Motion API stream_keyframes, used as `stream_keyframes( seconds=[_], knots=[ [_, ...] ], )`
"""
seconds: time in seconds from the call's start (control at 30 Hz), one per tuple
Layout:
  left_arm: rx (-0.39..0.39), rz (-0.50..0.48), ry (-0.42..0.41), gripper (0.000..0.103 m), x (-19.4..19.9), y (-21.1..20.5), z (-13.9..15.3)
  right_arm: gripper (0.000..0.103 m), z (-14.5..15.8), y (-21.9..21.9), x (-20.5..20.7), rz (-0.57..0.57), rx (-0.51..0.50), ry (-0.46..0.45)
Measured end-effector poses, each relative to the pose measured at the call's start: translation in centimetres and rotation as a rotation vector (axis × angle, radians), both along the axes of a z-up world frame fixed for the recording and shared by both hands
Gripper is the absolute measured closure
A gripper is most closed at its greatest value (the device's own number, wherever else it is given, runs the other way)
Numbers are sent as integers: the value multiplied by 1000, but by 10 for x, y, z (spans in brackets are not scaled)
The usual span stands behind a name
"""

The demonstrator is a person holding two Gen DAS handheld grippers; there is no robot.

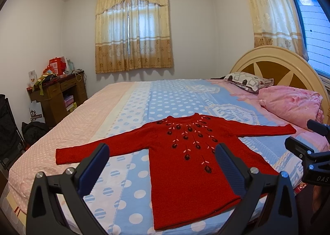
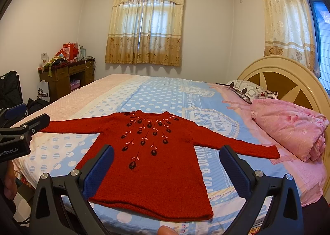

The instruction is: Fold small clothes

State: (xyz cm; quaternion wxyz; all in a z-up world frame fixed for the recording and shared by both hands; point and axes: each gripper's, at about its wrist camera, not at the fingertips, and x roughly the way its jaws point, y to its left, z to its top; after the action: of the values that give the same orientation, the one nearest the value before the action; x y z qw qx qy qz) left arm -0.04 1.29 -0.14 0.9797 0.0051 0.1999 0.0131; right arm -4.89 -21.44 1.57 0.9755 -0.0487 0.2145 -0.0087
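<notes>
We hold both grippers above the near edge of the bed (image 1: 68,132), and neither touches anything. The left gripper (image 1: 163,156) has its blue-padded fingers (image 1: 94,165) spread wide, with nothing between them. The right gripper (image 2: 167,158) is spread just as wide and is also empty.

The red sweater (image 2: 156,165) lies flat and face up on the blue polka-dot sheet (image 2: 156,92), near the bed's near edge. Its hem is toward us and its collar is on the far side. Both sleeves stretch straight out to the left and right. Dark embroidered flowers fan down from its neckline.

To the right, a folded pink quilt (image 2: 292,127) sits well apart from the sweater, close to the rounded headboard (image 2: 288,66).
</notes>
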Motion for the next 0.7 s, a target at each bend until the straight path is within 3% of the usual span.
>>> stream_keyframes(
  seconds=[0.7],
  knots=[
    [2, 1, -1, 0, 0, -1, -1, 1, -5, 6, 2, 0, -6, 7]
  ],
)
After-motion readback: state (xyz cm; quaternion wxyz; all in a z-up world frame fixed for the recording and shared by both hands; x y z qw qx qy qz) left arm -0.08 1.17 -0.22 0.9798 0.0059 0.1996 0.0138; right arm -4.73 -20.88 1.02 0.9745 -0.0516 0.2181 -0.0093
